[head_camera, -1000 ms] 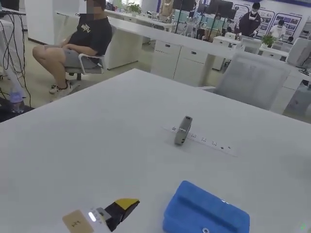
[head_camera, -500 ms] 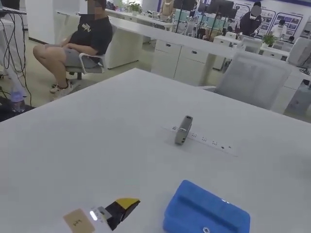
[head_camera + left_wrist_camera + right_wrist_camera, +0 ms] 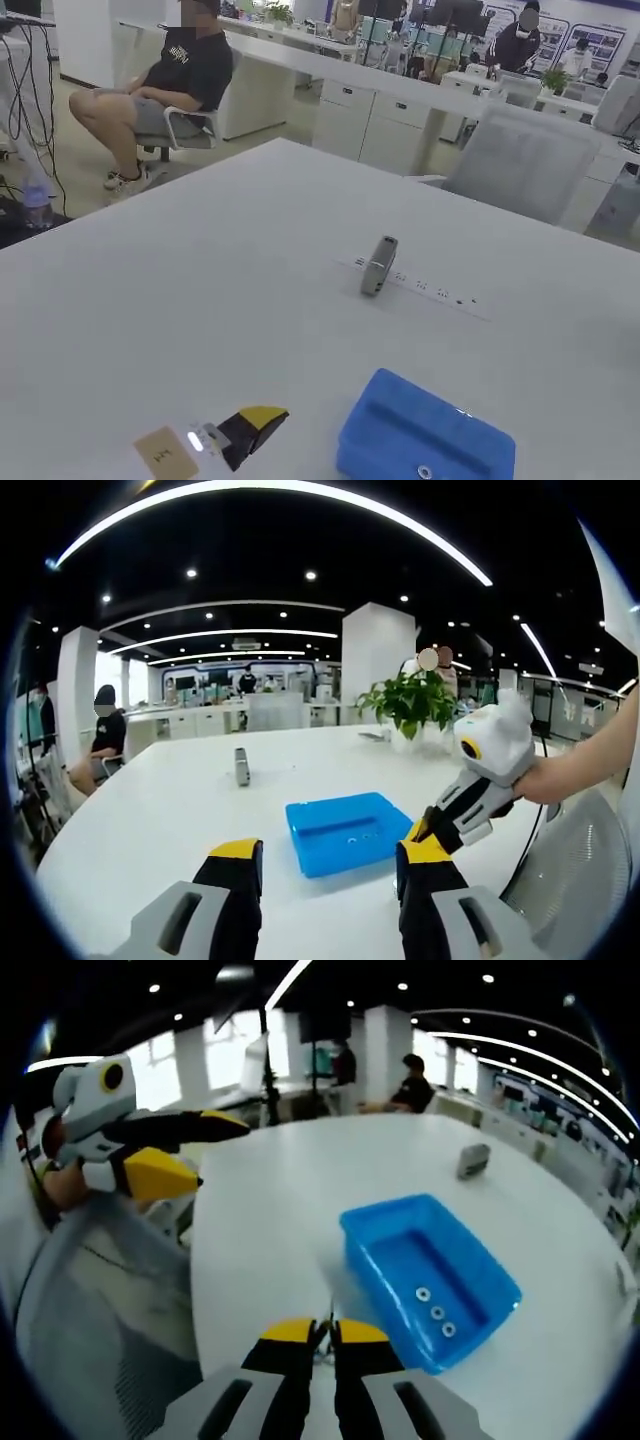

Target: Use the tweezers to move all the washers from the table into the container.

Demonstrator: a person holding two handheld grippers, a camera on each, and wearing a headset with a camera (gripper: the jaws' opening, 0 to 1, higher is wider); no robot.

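In the lower right of the right gripper view, three washers [image 3: 437,1312] lie inside the blue container [image 3: 400,1250] on the white tabletop [image 3: 290,1190]. The right gripper [image 3: 323,1332] fingers pinch thin tweezers [image 3: 329,1312], while the left gripper [image 3: 330,880] fingers spread wide.

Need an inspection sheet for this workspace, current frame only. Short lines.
Surface: plain white table.
Job's things: blue container holding three washers; what looks like the thin tweezers between the right gripper's fingers.
Clutter: grey adapter on power strip.
Grippers: left gripper open; right gripper shut.
Cables: hanging bundle beside the table.
Surroundings: seated person, office chair, plant.
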